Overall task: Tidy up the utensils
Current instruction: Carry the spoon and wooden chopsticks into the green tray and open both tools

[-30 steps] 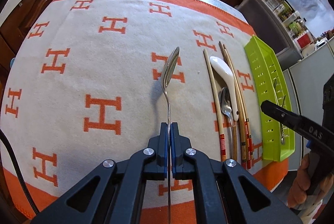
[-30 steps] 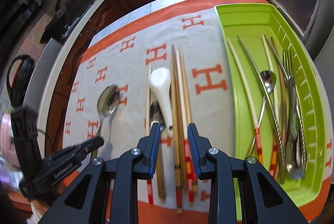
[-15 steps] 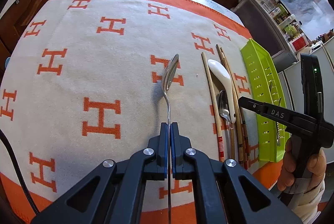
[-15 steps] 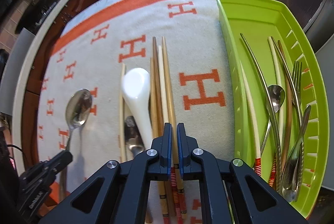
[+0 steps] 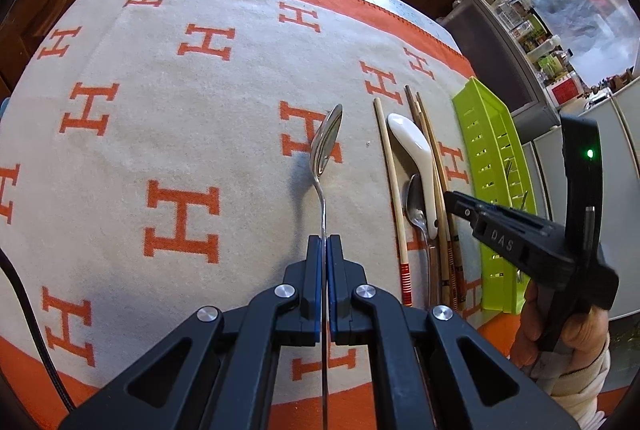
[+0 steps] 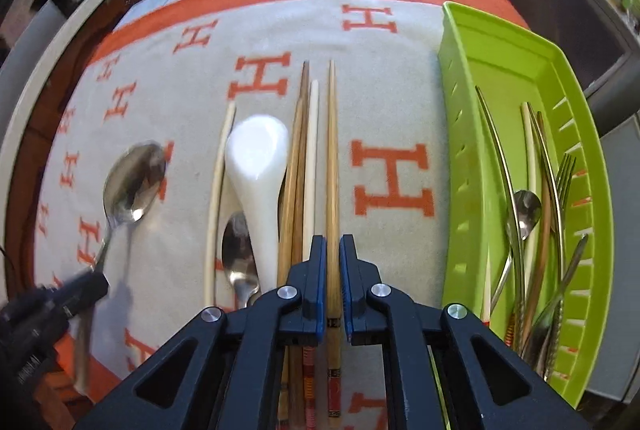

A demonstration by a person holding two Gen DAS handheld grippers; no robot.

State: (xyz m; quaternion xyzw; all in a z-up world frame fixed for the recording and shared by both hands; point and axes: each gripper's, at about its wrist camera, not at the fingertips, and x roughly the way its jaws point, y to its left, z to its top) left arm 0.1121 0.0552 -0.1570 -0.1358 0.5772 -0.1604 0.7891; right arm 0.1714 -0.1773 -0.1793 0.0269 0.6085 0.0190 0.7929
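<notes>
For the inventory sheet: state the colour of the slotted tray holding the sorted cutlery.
Lime green tray, seen best in the right wrist view.

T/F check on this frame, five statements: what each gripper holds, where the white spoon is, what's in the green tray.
1. The left gripper is shut on a metal spoon. True.
2. The right gripper stands wide open over bare cloth. False: it is shut on a wooden chopstick.
3. The white ceramic spoon lies in the green tray. False: it lies on the cloth among the chopsticks.
4. The green tray already holds a fork. True.
5. The tray sits left of the chopsticks on the cloth. False: right.
</notes>
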